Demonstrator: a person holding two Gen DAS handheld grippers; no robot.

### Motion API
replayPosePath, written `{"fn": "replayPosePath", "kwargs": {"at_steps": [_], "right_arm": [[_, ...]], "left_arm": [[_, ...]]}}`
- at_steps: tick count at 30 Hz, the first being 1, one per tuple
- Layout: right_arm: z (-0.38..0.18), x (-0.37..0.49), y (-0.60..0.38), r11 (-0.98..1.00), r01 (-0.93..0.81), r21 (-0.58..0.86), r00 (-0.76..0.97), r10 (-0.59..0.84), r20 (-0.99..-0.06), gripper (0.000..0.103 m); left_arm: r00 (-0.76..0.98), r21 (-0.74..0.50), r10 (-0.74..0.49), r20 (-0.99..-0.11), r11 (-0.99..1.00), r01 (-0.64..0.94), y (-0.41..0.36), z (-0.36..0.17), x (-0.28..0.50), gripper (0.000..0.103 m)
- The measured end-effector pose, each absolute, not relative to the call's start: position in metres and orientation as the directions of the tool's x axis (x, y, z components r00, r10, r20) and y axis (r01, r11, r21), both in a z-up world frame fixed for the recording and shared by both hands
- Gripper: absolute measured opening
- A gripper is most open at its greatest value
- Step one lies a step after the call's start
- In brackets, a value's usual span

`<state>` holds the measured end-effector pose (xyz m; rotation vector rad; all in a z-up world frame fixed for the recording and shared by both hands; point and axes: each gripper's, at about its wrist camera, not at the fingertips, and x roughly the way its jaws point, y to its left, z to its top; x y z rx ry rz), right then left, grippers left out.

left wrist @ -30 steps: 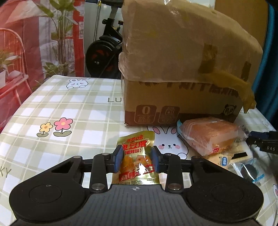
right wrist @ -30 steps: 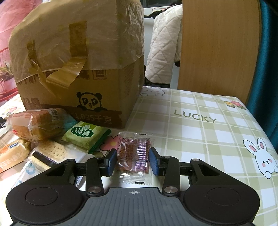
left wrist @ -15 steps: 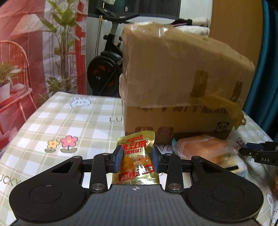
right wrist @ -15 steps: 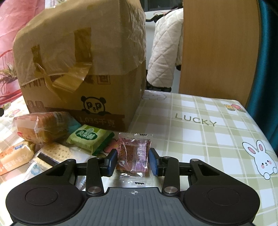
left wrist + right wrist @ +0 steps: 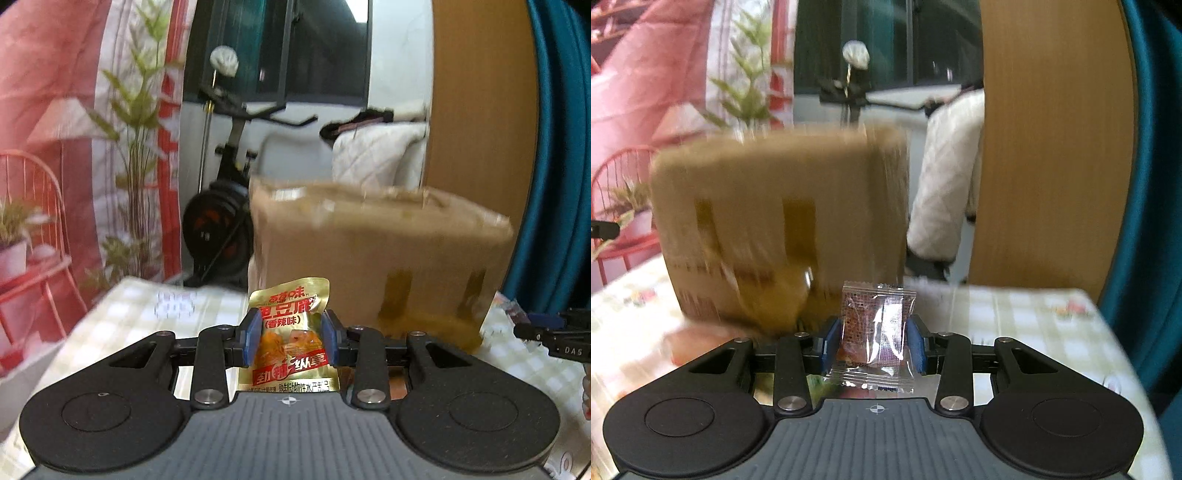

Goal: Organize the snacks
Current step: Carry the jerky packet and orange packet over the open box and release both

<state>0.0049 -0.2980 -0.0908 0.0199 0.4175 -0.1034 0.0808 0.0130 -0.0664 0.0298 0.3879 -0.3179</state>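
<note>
Now you've lifted both tongs clear of the table; left gripper (image 5: 289,340) pinches the gold tofu pouch (image 5: 289,339); right gripper (image 5: 874,345) pinches the clear candy sachet (image 5: 874,338); the taped cardboard box (image 5: 373,258) ahead sits lower, so drop-off looks next.

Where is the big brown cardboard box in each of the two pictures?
Left wrist view: the cardboard box fills the middle and right, behind the gold snack packet held by the left gripper.
Right wrist view: the cardboard box, blurred, sits left of centre, behind the clear snack packet held by the right gripper.
Shared landmark: the wooden panel, right of the box.
</note>
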Motion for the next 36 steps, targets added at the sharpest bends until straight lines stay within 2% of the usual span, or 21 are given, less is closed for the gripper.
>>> {"fn": "replayPosePath", "kwargs": {"at_steps": [9, 12, 17, 22, 26, 27, 29, 31, 36], "right_arm": [[-0.011, 0.020, -0.292, 0.998, 0.040, -0.049, 0.969, -0.051, -0.242, 0.036], [0.011, 0.032, -0.292, 0.998, 0.020, -0.057, 0.976, -0.032, -0.215, 0.036], [0.029, 0.069, -0.287, 0.997, -0.001, -0.078, 0.972, -0.018, -0.234, 0.036], [0.030, 0.116, -0.286, 1.000, 0.021, -0.008, 0.949, -0.023, -0.316, 0.036], [0.024, 0.136, -0.284, 0.999, 0.050, 0.006, 0.928, -0.044, -0.369, 0.040], [0.022, 0.137, -0.282, 0.998, 0.059, 0.007, 0.927, -0.053, -0.371, 0.045], [0.019, 0.135, -0.283, 0.998, 0.065, 0.013, 0.927, -0.056, -0.372, 0.046], [0.018, 0.128, -0.283, 0.998, 0.059, 0.022, 0.928, -0.046, -0.371, 0.047], [0.020, 0.099, -0.289, 0.998, 0.043, 0.052, 0.936, -0.021, -0.352, 0.047]], "left_arm": [[0.909, 0.002, -0.332, -0.252, 0.939, 0.343, -0.001, -0.019, 0.088, 0.037], [0.911, 0.016, -0.346, -0.226, 0.933, 0.358, -0.009, -0.004, 0.096, 0.037], [0.903, 0.026, -0.371, -0.218, 0.922, 0.385, -0.027, 0.012, 0.124, 0.037], [0.890, 0.037, -0.380, -0.251, 0.915, 0.401, -0.050, 0.018, 0.162, 0.038], [0.866, 0.029, -0.389, -0.313, 0.908, 0.418, -0.065, 0.013, 0.187, 0.044], [0.862, 0.027, -0.385, -0.331, 0.909, 0.416, -0.066, 0.011, 0.191, 0.045], [0.860, 0.021, -0.374, -0.348, 0.914, 0.406, -0.066, 0.008, 0.194, 0.055], [0.856, 0.000, -0.378, -0.351, 0.915, 0.404, -0.060, 0.006, 0.190, 0.059], [0.846, -0.069, -0.378, -0.375, 0.922, 0.382, -0.035, 0.008, 0.175, 0.061]]}}
